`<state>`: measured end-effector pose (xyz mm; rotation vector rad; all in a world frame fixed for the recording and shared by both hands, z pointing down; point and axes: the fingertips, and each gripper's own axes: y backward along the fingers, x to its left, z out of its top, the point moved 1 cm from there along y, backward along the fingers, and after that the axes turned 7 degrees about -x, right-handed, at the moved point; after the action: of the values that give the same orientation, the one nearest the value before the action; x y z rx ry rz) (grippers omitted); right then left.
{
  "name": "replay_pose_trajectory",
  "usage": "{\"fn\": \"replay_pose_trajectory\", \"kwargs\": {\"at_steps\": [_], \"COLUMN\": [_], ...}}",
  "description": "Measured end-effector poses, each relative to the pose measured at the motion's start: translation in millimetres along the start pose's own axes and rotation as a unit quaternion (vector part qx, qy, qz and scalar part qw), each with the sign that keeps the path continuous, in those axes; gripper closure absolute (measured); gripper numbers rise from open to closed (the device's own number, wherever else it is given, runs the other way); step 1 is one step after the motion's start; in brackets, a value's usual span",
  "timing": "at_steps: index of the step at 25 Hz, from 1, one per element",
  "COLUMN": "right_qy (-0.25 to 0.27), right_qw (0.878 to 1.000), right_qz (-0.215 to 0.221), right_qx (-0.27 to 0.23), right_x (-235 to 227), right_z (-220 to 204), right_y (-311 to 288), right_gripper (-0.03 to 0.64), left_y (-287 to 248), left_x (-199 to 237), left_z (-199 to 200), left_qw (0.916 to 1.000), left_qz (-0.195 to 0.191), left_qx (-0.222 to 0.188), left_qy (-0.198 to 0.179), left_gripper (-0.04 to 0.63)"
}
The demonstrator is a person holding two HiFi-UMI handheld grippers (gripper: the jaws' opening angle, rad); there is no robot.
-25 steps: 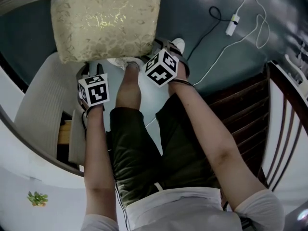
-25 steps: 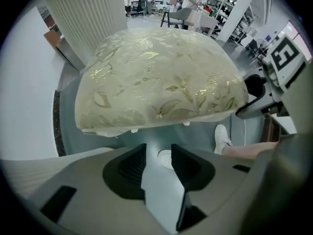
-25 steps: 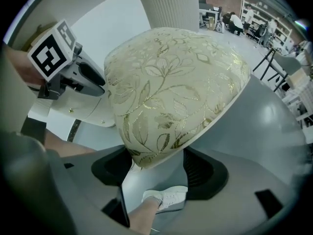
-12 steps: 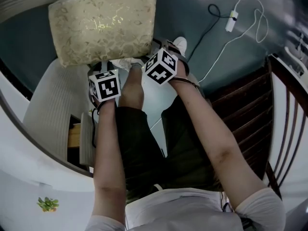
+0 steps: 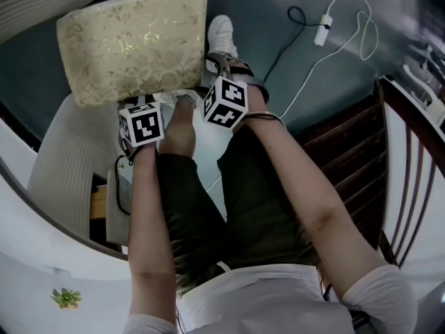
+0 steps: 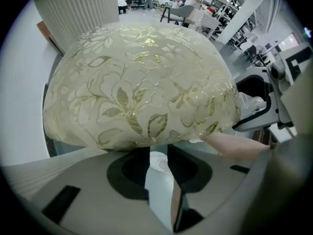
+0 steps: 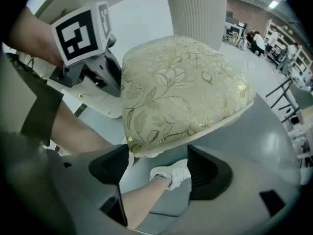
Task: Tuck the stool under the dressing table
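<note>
The stool, seen as its cream floral cushion (image 5: 132, 44), stands on the dark floor beside the dressing table's ribbed side (image 5: 66, 158). My left gripper (image 5: 141, 124) points straight down at the cushion's near edge (image 6: 142, 82). Its jaws have just been closing to a narrow gap (image 6: 157, 160); only floor shows between the pads, and the tips are hidden under the cushion's rim. My right gripper (image 5: 224, 101) hangs at the near right corner. Its jaws have just been opening and stand wide (image 7: 159, 173), with the cushion corner (image 7: 142, 141) at their tips, not pinched.
The white tabletop (image 5: 35, 249) curves along the left, with a small green sprig (image 5: 66, 298) on it. A white cable with a plug block (image 5: 321, 30) lies on the floor at top right. A dark wooden frame (image 5: 403, 158) stands at the right. A white shoe (image 5: 221, 33) sits by the stool.
My left gripper has slid right along the stool's near edge. A white-shoed foot has stepped forward beside the stool's right side. The right gripper has rolled slightly in place.
</note>
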<state>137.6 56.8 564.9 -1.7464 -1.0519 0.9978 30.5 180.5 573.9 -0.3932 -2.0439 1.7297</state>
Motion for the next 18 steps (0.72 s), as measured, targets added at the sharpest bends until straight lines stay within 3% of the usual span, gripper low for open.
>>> {"fn": "replay_pose_trajectory", "kwargs": {"at_steps": [3,5,9,13,18], "right_qy": [0.024,0.033,-0.003,-0.019,-0.058], "right_qw": [1.000,0.999,0.999,0.999,0.997], "right_qz": [0.013,-0.001,-0.030,-0.042,-0.022], "right_qx": [0.003,-0.001,-0.021,-0.023,-0.046], "right_x": [-11,-26,-62,-87,-89], "right_z": [-4,-5,-6,-3,8], "right_y": [11,21,33,25,10], "right_gripper": [0.223,0.323,0.401,0.410,0.421], "left_y": [-1,-1,1,3,3], "left_x": [-3,-3,-2,-2,3], "left_z": [2,1,0,1,1], "left_qw": [0.9999,0.9999,0.9996,0.9992,0.9991], "left_qz": [-0.006,-0.005,-0.004,0.005,0.013], "left_qx": [0.008,0.012,0.021,0.027,0.034], "left_qy": [0.008,0.008,0.017,0.030,0.020], "left_gripper": [0.487,0.496,0.512,0.521,0.546]}}
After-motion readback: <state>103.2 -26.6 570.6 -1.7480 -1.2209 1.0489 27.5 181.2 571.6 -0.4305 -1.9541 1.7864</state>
